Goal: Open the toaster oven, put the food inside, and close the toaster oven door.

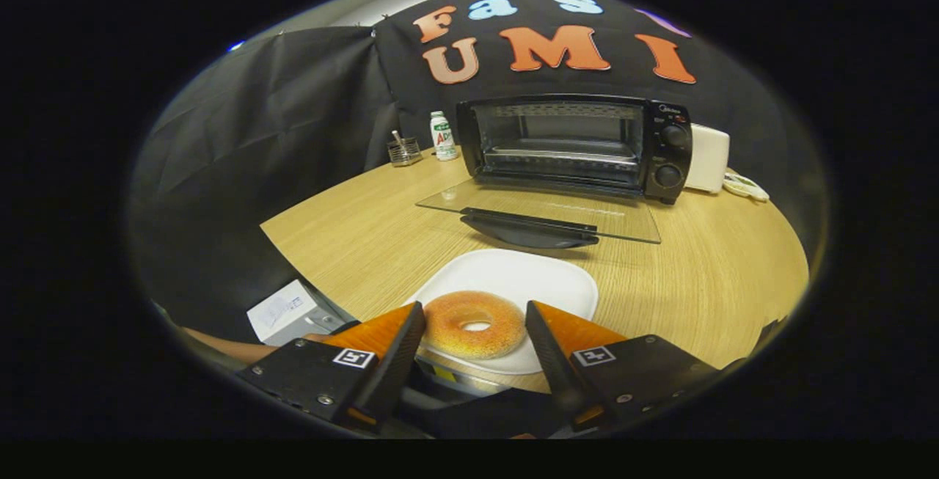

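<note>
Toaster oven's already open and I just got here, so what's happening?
A person's handheld gripper is open, its fingers either side of a bagel on a white plate, not yet pressing it. Beyond them the toaster oven stands with its glass door folded down onto the table.

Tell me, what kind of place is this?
Probably a makeshift kitchen corner in a recording booth: a black toaster oven with its glass door open sits on a round wooden table, and the open gripper straddles a golden bagel on a white plate.
</note>
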`<state>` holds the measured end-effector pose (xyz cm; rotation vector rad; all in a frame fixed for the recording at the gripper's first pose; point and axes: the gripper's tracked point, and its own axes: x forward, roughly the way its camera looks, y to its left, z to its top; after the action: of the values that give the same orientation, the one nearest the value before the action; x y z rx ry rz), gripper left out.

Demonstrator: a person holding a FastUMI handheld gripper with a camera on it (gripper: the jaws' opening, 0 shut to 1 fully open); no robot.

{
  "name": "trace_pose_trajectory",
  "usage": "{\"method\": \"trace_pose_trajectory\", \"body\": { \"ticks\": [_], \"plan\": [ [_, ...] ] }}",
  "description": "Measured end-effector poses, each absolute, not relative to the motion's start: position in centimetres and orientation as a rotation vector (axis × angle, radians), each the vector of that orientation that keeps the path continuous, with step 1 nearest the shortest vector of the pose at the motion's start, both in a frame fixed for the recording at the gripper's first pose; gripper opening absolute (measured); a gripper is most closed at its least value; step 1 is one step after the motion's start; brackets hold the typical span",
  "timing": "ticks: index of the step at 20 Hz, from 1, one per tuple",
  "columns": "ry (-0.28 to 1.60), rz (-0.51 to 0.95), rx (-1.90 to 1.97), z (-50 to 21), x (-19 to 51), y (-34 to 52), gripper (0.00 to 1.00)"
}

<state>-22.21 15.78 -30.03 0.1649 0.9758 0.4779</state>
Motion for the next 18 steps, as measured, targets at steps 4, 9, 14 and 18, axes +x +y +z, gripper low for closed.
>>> {"method": "trace_pose_trajectory", "body": {
  "ticks": [4, 9, 14, 18],
  "plan": [
    [1.030, 0.485, 0.225, -30.7, -23.3, 16.6, 0.87],
    [1.024, 0.462, 0.259, -30.5, -22.6, 16.6, 0.79],
    [1.037, 0.467, 0.333, -30.0, -22.4, 17.0, 0.55],
    [1.016, 0.439, 0.470, -29.2, -21.0, 17.5, 0.44]
  ]
}}
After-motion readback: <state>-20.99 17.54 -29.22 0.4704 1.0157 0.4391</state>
